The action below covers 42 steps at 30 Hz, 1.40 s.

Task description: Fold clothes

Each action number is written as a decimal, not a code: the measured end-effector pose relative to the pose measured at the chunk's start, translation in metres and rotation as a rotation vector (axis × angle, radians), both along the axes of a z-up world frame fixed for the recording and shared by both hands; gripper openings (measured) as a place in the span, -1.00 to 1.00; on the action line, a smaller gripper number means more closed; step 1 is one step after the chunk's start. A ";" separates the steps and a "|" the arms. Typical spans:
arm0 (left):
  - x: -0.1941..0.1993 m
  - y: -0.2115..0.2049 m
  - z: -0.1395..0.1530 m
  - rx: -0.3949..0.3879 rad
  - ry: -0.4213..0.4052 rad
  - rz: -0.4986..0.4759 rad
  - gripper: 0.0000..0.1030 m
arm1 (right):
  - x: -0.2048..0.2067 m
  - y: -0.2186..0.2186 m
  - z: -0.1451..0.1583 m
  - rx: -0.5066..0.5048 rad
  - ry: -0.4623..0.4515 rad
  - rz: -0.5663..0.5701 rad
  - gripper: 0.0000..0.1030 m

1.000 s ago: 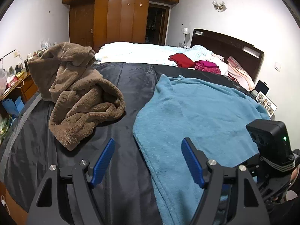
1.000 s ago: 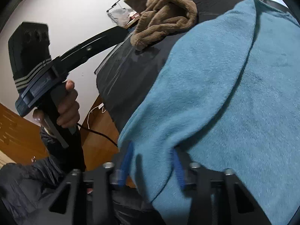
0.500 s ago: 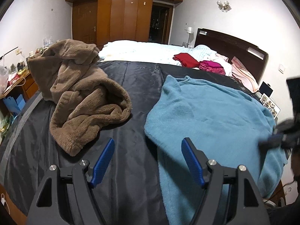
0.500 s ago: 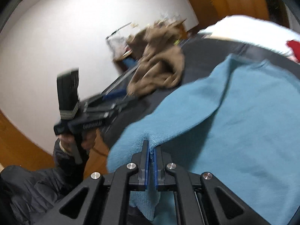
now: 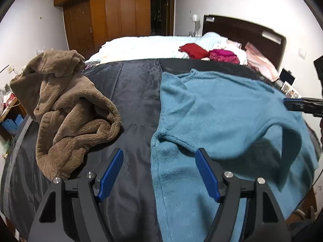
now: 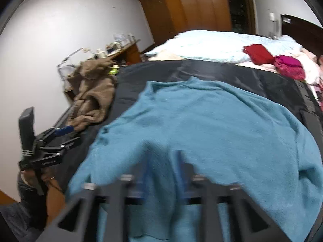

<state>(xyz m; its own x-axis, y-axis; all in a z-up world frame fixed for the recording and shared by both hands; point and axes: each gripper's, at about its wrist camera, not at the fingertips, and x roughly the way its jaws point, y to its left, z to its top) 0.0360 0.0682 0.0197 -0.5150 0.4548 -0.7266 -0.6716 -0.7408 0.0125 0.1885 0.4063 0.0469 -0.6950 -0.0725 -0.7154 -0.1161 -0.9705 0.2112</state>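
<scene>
Blue garment (image 5: 218, 121): spread on the right half of the dark cover (image 5: 137, 92), near edge hanging over the bed's foot, a fold raised across its near part
Left gripper (image 5: 159, 171): jaws released and wide, nothing between them; it hovers over the garment's left edge and the bare cover beside it
Right gripper (image 6: 161, 173): blurred, low over the garment's near edge; jaws opening, blue fabric seen between and under them, whether the pads touch it I cannot tell
Hand (image 6: 30, 178): grips the left gripper's handle at the left of the right wrist view
Brown garment (image 5: 66, 109): crumpled heap on the cover's left side, apart from the blue one
Pale bedding (image 5: 145, 48): beyond the cover
Red clothes (image 5: 193, 50): on the bedding, with magenta clothes (image 5: 224, 55) just beside
Headboard (image 5: 242, 32): far right
Wardrobe (image 5: 113, 14): back wall
</scene>
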 end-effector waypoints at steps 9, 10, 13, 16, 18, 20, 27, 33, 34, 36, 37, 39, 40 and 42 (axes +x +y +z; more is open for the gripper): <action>-0.017 0.027 -0.032 -0.184 0.042 0.023 0.50 | 0.014 -0.033 -0.026 0.135 -0.027 0.071 0.54; -0.020 0.028 -0.036 -0.196 0.037 0.025 0.50 | 0.014 -0.043 -0.033 0.143 -0.043 0.110 0.54; -0.026 0.031 -0.046 -0.230 0.025 0.033 0.50 | 0.014 -0.077 -0.054 0.168 -0.093 0.233 0.54; -0.033 0.036 -0.053 -0.250 0.010 0.039 0.50 | 0.009 -0.099 -0.073 0.206 -0.131 0.282 0.54; -0.039 0.040 -0.052 -0.242 0.006 0.049 0.50 | 0.005 -0.101 -0.081 0.247 -0.152 0.256 0.54; -0.046 0.044 -0.050 -0.232 0.006 0.060 0.50 | 0.001 -0.103 -0.088 0.288 -0.172 0.230 0.54; -0.067 0.055 -0.052 -0.207 -0.017 0.113 0.53 | 0.006 -0.090 -0.092 0.320 -0.196 0.175 0.29; -0.087 0.040 -0.059 -0.125 -0.087 0.211 0.53 | 0.016 -0.071 -0.082 0.384 -0.197 0.106 -0.48; -0.091 0.036 -0.060 -0.105 -0.108 0.223 0.53 | 0.017 -0.067 -0.079 0.430 -0.193 0.080 -0.57; -0.094 0.031 -0.062 -0.082 -0.133 0.231 0.53 | 0.020 -0.057 -0.068 0.522 -0.166 0.018 -0.57; -0.095 0.029 -0.063 -0.070 -0.145 0.233 0.53 | 0.021 -0.052 -0.062 0.564 -0.147 -0.018 -0.58; -0.098 0.026 -0.064 -0.059 -0.155 0.240 0.53 | 0.024 -0.041 -0.050 0.647 -0.110 -0.091 -0.59; -0.098 0.025 -0.064 -0.056 -0.156 0.243 0.53 | 0.026 -0.035 -0.045 0.678 -0.091 -0.131 -0.59; -0.097 0.025 -0.065 -0.055 -0.155 0.243 0.53 | 0.029 -0.023 -0.035 0.737 -0.054 -0.212 -0.59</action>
